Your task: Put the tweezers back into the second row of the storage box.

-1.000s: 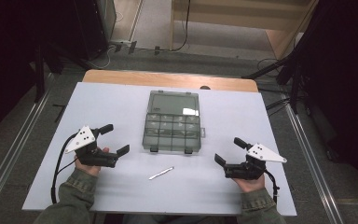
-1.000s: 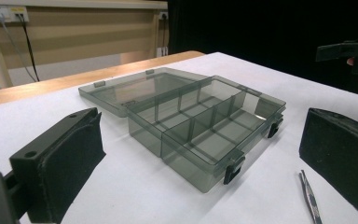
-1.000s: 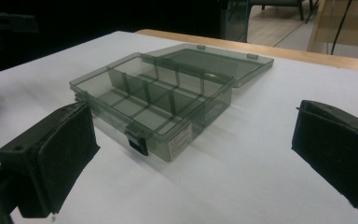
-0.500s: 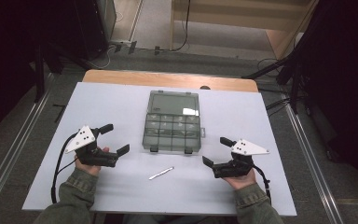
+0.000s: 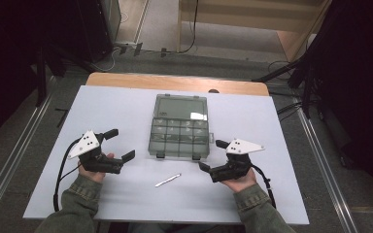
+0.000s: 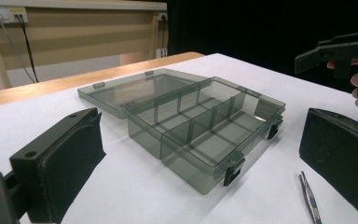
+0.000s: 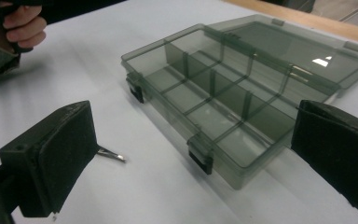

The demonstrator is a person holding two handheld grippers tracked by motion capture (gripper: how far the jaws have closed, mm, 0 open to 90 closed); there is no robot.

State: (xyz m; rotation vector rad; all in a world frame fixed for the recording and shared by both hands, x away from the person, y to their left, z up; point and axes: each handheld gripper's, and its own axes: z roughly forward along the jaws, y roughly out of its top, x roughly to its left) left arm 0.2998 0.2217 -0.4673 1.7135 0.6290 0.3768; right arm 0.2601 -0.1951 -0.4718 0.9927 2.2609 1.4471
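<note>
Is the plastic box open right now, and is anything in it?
Open: the box has its lid folded flat on the table behind it. Its compartments look empty.

A compartment box (image 5: 179,138) is set on the surface (image 5: 126,104), near its middle, with its lid (image 5: 181,108) laid open flat behind it, toward the far edge. A pair of tweezers (image 5: 168,180) is laid on the surface just before the box, nearer the person, apart from it. The left tool (image 5: 118,144) is held to the left of the box, well apart from it, its jaws spread wide. The right tool (image 5: 212,155) is held just beside the box's near right corner, jaws likewise apart. The tweezers are found between the two tools. In the left gripper view, the box (image 6: 205,130) is seen between the jaws, the tweezers (image 6: 309,198) by the right jaw.
</note>
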